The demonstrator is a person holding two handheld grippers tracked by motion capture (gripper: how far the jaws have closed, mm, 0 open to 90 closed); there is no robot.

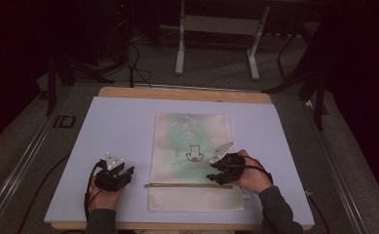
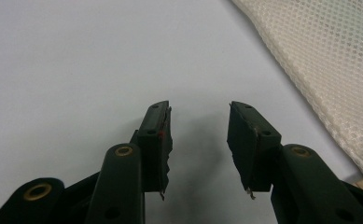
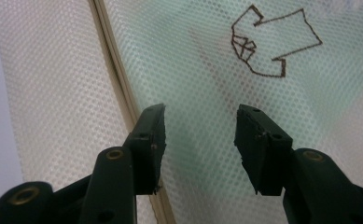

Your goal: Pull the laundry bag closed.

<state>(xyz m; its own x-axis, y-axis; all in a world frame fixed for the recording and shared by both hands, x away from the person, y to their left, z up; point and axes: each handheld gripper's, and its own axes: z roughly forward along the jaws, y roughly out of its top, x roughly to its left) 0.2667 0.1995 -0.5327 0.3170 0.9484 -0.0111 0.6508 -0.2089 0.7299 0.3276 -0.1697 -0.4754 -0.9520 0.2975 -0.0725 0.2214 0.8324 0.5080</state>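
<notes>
Apparently the mesh bag [image 1: 192,161] lay flat on the pale mat [image 1: 114,131] so its zipper [image 1: 189,185] could be reached; one bag, one zipper line, one drawn emblem [image 3: 272,42] and two grippers were there. Over the bag hovered the right gripper [image 3: 200,140], jaws spread and grasping nothing, the zipper just beside its left finger [image 3: 149,140] and the emblem beyond the tips. Also released and empty, the left gripper [image 2: 200,140] rested over bare mat, the bag's edge off past its right finger [image 2: 251,144].
</notes>
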